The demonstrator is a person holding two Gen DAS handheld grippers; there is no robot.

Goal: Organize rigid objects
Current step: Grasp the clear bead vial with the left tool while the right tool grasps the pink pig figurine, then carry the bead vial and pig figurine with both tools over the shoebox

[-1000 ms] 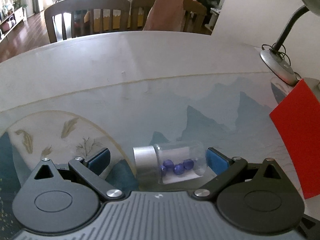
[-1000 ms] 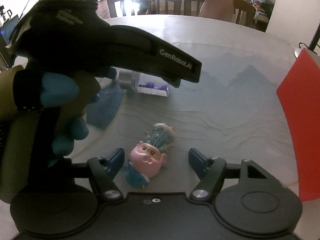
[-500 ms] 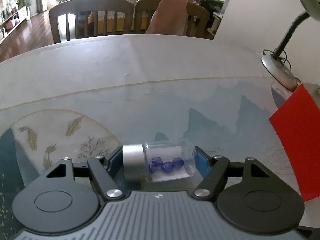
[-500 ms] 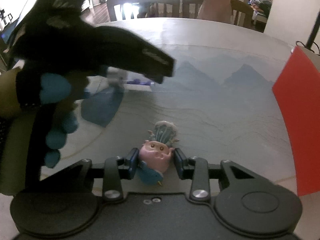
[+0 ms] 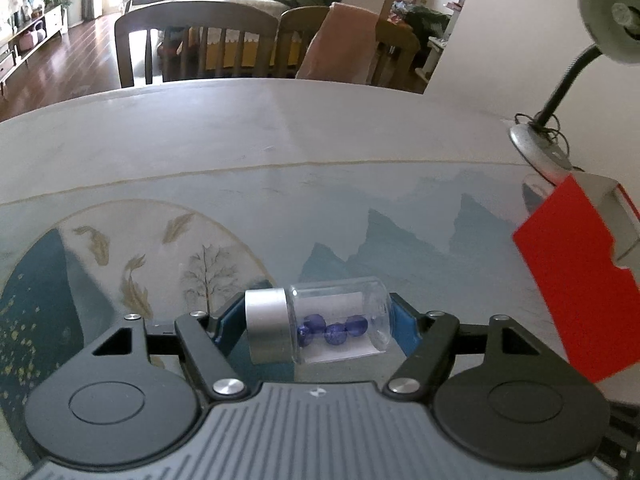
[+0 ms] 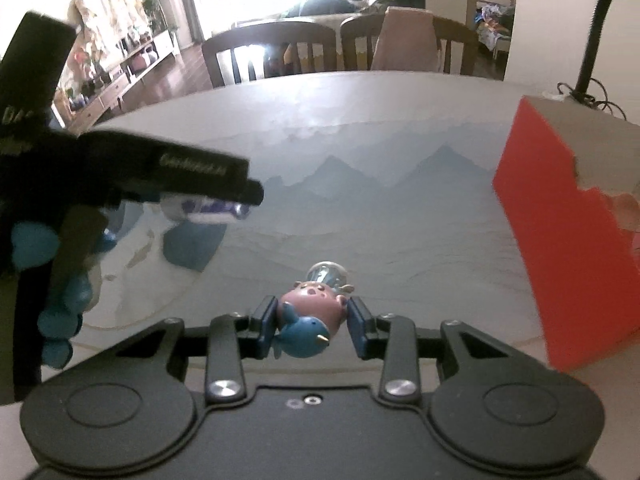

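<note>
Round worktop (image 5: 280, 140) with mountain-print cover; wooden dining chairs (image 5: 192, 40) behind. Left claw (image 5: 318, 326) grips a clear silver-capped glass vial (image 5: 320, 326); right claw (image 6: 312, 322) grips a pink-and-blue toy figurine (image 6: 310, 316).

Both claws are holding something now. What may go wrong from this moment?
1. The left claw grips the clear glass vial with a silver cap by its two ends; the smooth glass may slip out and break on the table.
2. The right claw pinches the rounded pink and blue toy figure only by its sides, so it may twist loose.
3. The red open-topped box stands close; a carried item may hit its wall.
</note>
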